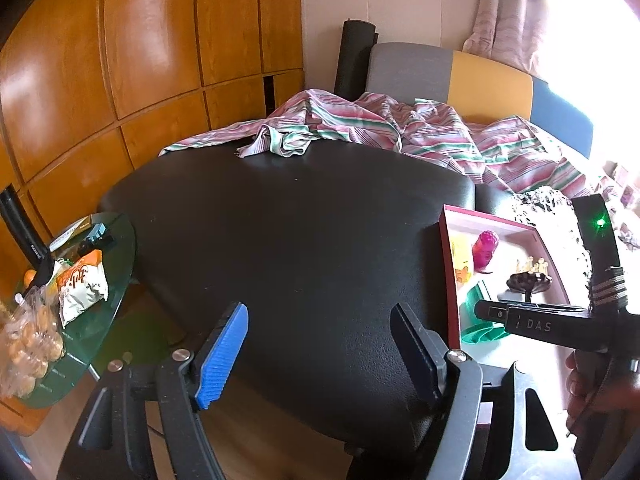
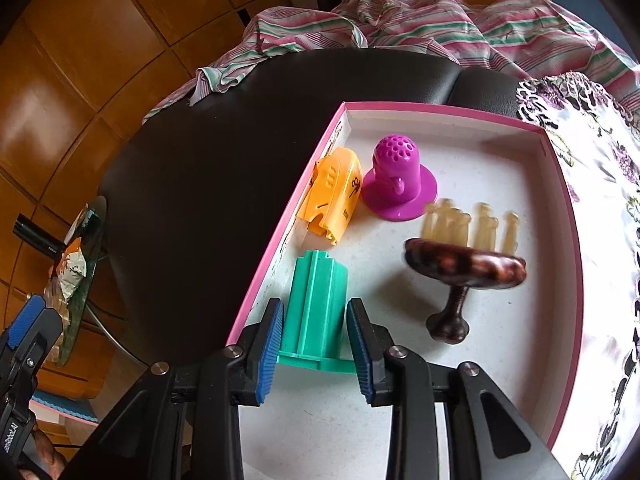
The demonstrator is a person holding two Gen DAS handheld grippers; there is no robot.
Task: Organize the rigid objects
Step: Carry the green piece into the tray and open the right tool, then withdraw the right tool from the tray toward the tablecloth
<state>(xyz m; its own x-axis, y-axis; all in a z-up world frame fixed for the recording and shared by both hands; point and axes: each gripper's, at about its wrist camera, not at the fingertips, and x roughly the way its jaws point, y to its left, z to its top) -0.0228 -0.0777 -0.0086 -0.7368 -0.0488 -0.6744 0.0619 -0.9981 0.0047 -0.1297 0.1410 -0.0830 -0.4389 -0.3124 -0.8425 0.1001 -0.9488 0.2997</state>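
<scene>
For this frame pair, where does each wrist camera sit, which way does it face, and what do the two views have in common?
Left wrist: on the left gripper, angled down over the black leather seat; its own open fingers show, and the right gripper enters from the right.
Right wrist: on the right gripper, looking steeply down into the pink-rimmed box; its fingers close on the green plastic piece, with the left gripper at the lower left edge.
Shared: the box, purple dome piece, wooden stand, striped cloth, glass side table.

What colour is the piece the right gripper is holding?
Teal green, ribbed plastic, between the right gripper fingers; clearest in the right wrist view.
</scene>
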